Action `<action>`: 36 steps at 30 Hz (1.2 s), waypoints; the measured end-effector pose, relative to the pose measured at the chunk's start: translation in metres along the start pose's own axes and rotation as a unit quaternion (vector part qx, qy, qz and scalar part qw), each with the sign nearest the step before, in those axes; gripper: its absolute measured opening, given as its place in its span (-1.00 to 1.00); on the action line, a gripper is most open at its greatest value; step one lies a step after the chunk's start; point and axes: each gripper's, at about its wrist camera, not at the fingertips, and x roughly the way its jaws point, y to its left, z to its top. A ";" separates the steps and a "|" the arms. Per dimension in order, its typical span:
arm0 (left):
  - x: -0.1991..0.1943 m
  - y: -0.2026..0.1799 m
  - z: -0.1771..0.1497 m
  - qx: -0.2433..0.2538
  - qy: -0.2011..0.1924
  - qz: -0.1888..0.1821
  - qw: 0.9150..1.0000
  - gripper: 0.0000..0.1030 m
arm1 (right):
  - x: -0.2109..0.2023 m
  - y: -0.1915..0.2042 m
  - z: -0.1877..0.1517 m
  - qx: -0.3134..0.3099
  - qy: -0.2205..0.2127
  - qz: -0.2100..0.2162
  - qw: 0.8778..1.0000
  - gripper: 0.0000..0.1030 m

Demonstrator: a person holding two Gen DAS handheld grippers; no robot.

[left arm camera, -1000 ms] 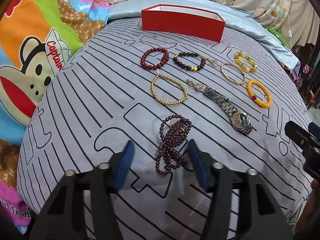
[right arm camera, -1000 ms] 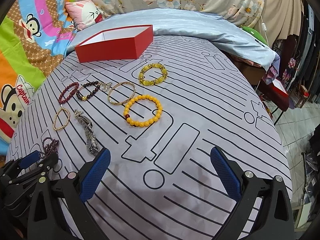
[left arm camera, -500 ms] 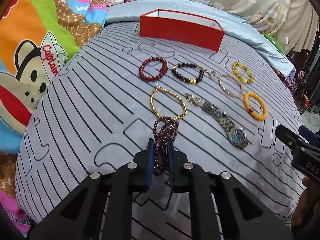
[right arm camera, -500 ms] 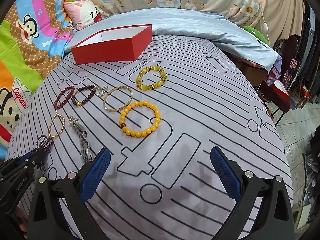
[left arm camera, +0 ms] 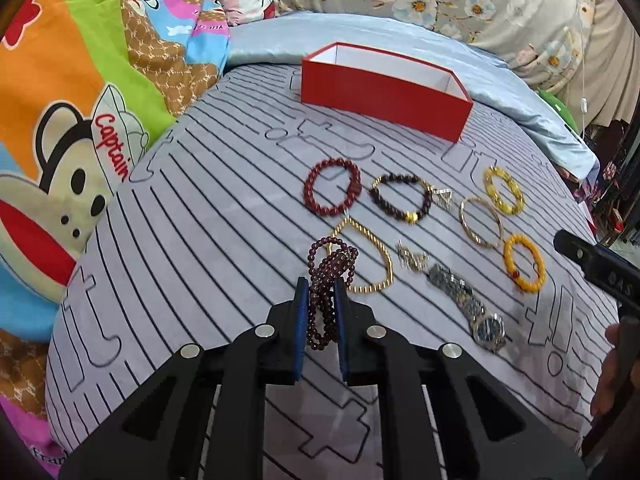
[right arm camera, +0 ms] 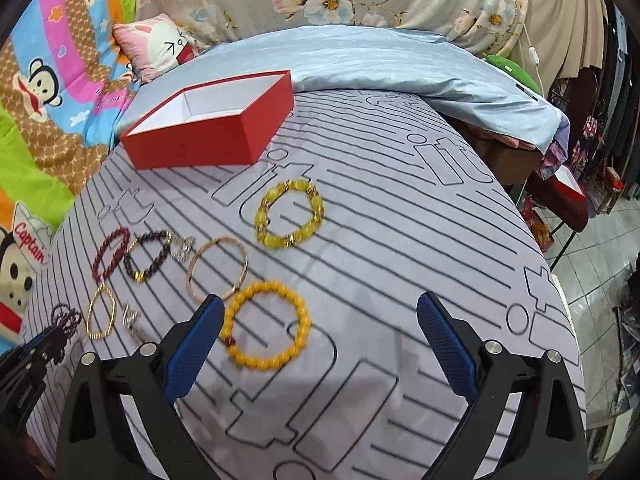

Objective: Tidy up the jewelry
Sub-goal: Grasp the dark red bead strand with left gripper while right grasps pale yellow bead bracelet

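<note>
left gripper [left arm camera: 321,300]: clamped on the dark red bead strand [left arm camera: 326,280]; the coiled loops are pinched between the blue pads, with slack hanging above and below the pinch.
bead strand, place: held over the grey striped bedsheet [left arm camera: 192,248], in front of the gold chain bracelet [left arm camera: 368,256]; whether its lower loop is clear of the sheet cannot be told.
bead strand, handling: judged light, limp and multi-looped; swing and snagging are likely, and a loop could slide out along the smooth beads. A grip across all coils at mid-length is judged best.
right gripper [right arm camera: 320,332]: jaws wide apart, having just closed in slightly, nothing pressed; the orange bead bracelet [right arm camera: 266,326] lies between them, nearer the left pad.
orange bracelet, handling: judged light and elastic, round beads slippery; best taken across one side of the ring, not across the full hoop.
red box [left arm camera: 384,84]: open-topped, at 12 o'clock from the jewelry; judged the drop target.
still on sheet: red bead bracelet [left arm camera: 332,190], brown bead bracelet [left arm camera: 402,198], thin bangle [left arm camera: 480,222], yellow bracelet [left arm camera: 504,190], wristwatch [left arm camera: 468,308] at 3 o'clock from the left gripper.
wristwatch, handling: judged heaviest, metal links slick; the case is the better hold.
</note>
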 end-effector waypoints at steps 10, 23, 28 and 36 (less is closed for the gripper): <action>0.014 0.001 0.020 -0.005 -0.003 0.001 1.000 -0.76 | 0.051 -0.002 0.044 0.008 0.011 -0.001 1.000 0.23; 0.030 -0.004 0.032 -0.005 0.003 -0.001 1.000 -0.76 | 0.093 -0.002 0.056 -0.001 0.035 -0.003 0.999 -0.28; 0.030 -0.006 0.032 -0.005 0.003 -0.005 1.000 -0.76 | 0.091 -0.003 0.053 -0.002 0.034 0.007 0.999 -0.83; 0.018 -0.007 0.034 -0.005 -0.008 -0.010 1.000 -0.76 | 0.066 -0.003 0.050 0.003 0.020 0.027 0.999 -0.83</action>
